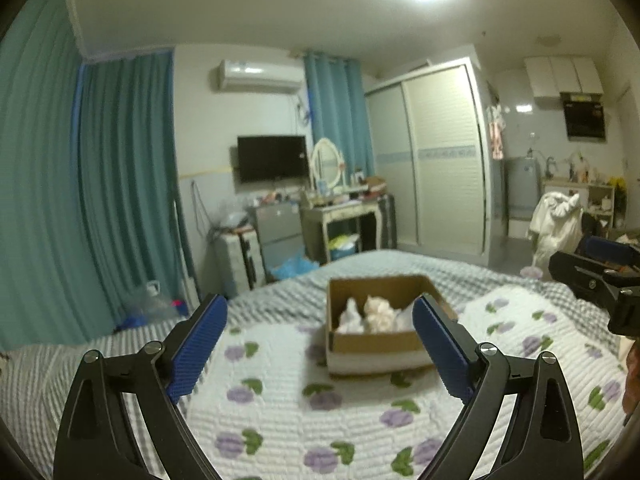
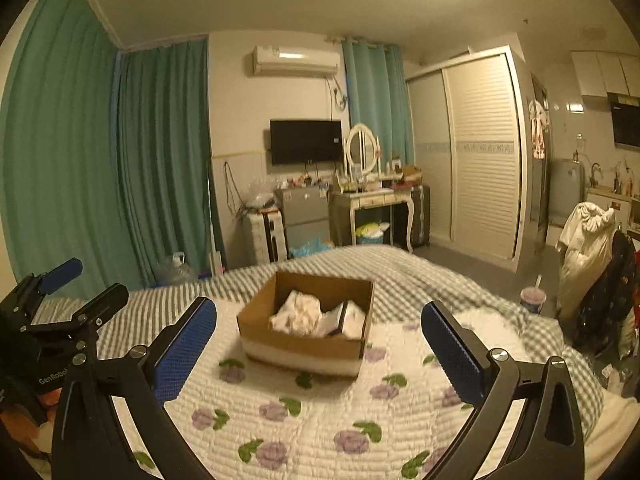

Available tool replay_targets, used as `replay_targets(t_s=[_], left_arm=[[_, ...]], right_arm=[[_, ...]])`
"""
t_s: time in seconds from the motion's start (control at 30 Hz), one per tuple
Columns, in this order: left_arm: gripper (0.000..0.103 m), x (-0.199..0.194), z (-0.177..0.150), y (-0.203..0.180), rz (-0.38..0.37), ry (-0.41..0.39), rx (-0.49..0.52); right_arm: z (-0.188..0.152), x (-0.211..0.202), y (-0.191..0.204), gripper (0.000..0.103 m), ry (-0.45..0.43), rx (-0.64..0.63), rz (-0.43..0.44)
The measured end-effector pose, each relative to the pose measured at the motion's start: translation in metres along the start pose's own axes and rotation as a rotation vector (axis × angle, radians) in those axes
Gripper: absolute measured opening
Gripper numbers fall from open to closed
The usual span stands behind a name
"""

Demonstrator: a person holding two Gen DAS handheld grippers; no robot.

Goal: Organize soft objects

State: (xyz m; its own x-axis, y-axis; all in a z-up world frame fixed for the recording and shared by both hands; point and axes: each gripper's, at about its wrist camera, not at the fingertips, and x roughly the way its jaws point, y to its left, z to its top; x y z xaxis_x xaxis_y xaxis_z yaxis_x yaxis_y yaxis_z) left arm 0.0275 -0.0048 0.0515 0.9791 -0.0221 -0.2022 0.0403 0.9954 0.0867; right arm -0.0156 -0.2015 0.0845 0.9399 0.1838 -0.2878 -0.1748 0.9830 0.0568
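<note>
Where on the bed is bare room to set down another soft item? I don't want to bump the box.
Free: the floral quilt between the cardboard box and the open right gripper, and right of the box toward the gingham cover. Behind the box, striped bedding lies bare. Crowded: inside the box, with pale soft items, and left, near the open left gripper.

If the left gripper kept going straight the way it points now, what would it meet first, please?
Probably the cardboard box on the quilt; the open left gripper frames it dead ahead, though depth is uncertain.
</note>
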Motion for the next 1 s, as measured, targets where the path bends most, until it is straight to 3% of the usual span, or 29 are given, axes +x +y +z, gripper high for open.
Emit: replay_targets(t_s=[0.37,1.0], left_arm=[[0.096,0.008,-0.019,0.006,-0.048,0.063,-0.056],[0.096,0.006,-0.026,0.006,-0.074,0.069,-0.061]], right_arm=[[-0.025,0.019,-0.004,0.103,0.058,0.012,-0.024],[-0.035,0.030,0.001,0.103,0.087,0.007,-0.027]])
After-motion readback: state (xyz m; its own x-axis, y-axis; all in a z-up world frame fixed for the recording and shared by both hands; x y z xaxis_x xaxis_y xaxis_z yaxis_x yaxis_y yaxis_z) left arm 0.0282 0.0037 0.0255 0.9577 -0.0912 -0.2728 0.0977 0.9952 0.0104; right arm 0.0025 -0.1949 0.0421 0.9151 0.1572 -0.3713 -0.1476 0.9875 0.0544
